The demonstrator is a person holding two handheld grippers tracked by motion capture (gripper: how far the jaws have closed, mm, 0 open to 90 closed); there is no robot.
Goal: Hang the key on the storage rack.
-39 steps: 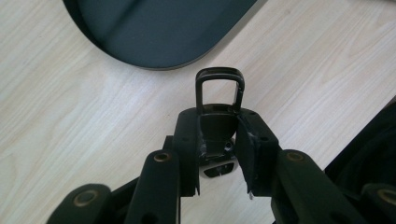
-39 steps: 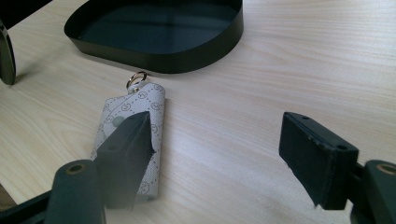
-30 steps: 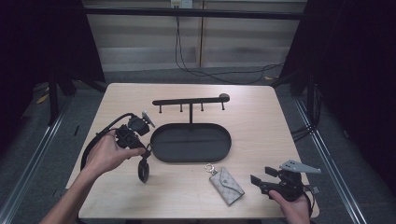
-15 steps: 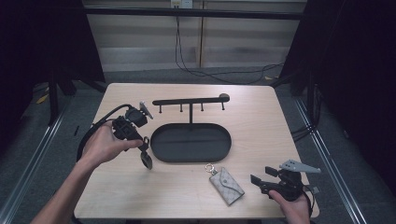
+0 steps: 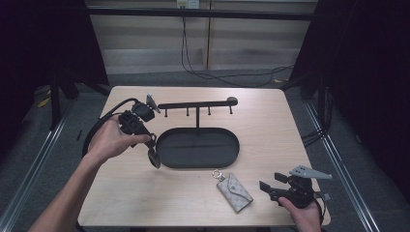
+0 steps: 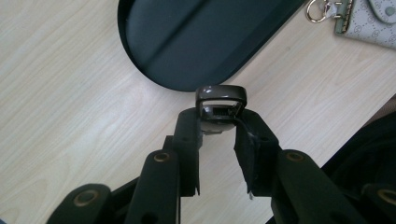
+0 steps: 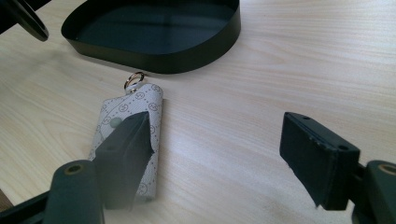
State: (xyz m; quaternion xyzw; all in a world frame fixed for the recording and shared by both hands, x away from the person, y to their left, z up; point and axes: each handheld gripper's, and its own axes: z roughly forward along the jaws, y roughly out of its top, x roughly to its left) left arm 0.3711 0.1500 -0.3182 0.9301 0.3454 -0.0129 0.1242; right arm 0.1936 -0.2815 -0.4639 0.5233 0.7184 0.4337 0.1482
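At the lower right of the high view, my right gripper rests low over the surface, fingers wide with nothing between them. Just left of it lies the grey key pouch. Farther up, left of centre, my left gripper holds a dark key fob in its fingers, beside the oval black tray. Behind that stands the hook rack.

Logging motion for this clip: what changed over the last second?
The left gripper, shut on a dark key fob, rose and shifted back along the tray's left end. The right gripper, open, the pouch and the hook rack stayed put.
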